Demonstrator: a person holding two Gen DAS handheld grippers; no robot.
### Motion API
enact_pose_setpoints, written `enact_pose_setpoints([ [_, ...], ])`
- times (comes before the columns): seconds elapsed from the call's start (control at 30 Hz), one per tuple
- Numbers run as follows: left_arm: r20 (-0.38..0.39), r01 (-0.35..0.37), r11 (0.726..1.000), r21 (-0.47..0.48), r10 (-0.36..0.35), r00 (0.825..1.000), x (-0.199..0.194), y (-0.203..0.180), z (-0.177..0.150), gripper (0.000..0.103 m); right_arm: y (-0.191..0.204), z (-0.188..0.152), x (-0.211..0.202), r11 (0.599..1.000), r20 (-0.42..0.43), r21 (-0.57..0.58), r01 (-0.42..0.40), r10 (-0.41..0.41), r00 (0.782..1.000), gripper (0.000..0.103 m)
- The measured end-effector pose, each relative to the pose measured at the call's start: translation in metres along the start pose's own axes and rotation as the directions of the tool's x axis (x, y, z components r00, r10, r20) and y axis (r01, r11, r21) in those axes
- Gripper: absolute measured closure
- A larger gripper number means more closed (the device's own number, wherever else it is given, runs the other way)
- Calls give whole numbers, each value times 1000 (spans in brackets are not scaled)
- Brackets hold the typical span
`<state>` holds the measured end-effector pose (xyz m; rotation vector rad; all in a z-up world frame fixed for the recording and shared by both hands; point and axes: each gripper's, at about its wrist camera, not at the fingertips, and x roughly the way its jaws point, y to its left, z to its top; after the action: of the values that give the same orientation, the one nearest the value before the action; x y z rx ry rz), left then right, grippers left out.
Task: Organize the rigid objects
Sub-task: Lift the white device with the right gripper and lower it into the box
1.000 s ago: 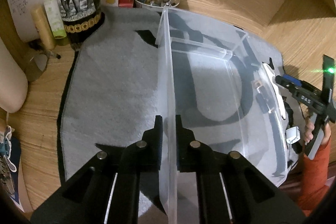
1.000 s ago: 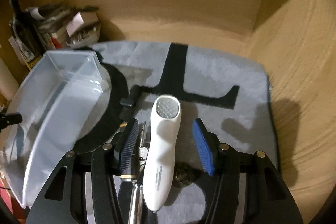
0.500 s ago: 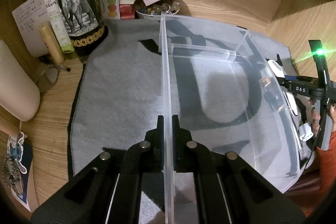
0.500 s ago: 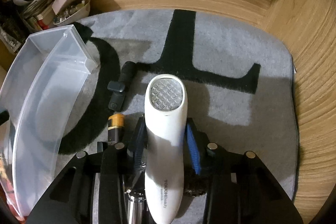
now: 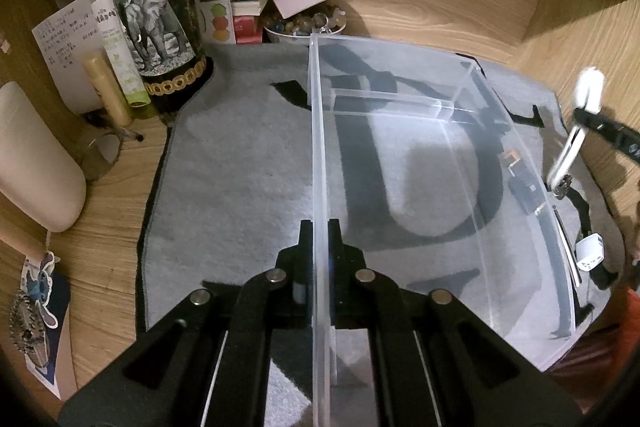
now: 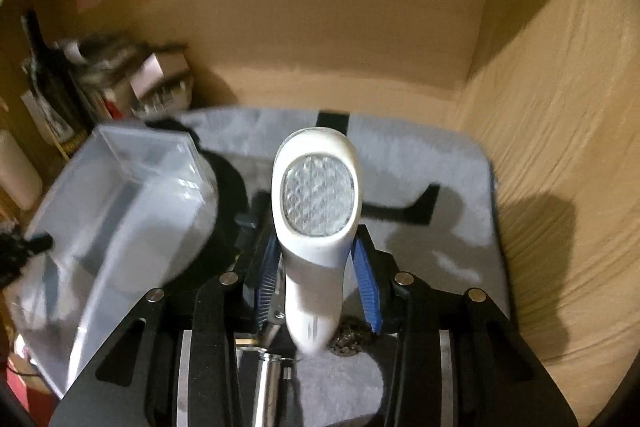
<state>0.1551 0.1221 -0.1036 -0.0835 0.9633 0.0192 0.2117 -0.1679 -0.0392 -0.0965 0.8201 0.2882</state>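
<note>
A clear plastic bin (image 5: 520,163) stands on a grey mat (image 5: 240,163). My left gripper (image 5: 319,231) is shut on its near left wall, one finger inside, one outside. The bin shows again in the right wrist view, as the clear bin (image 6: 132,187) at the left. My right gripper (image 6: 318,259) is shut on a white handheld device (image 6: 316,211) with a mesh head, held up off the mat with its head pointing forward. In the left wrist view the white device (image 5: 586,95) appears blurred at the far right, beyond the bin.
A dark bottle with an elephant label (image 5: 156,11), tubes, papers and a bowl of small items (image 5: 304,23) crowd the back left corner. Small dark items (image 5: 524,183) and a white piece (image 5: 588,251) lie on the mat right of the bin. Wooden walls (image 6: 540,107) enclose the mat.
My right gripper closed on the white device and lifted it off the mat. My left gripper stayed clamped on the bin wall, tilting slightly so more of the back corner shows.
</note>
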Motion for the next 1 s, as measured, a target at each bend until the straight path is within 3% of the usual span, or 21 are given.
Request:
enact_pose_setpoints([
  [0.2,21,-17,1000,12,17,1000,0,-2,0,98,16,15,-29,998,102,0,-60,60,993,70],
  [0.43,27,-7,1000,6,6,1000,0,0,-1,98,51,25,-45,989,161,-37,-143,147,976,70],
  [0.77,32,8,1000,5,-8,999,-1,0,-1,98,112,30,-24,966,120,-117,-231,244,962,70],
  [1.0,36,24,1000,1,-24,999,-1,1,-2,98,133,36,-21,952,101,-157,-265,282,954,70],
])
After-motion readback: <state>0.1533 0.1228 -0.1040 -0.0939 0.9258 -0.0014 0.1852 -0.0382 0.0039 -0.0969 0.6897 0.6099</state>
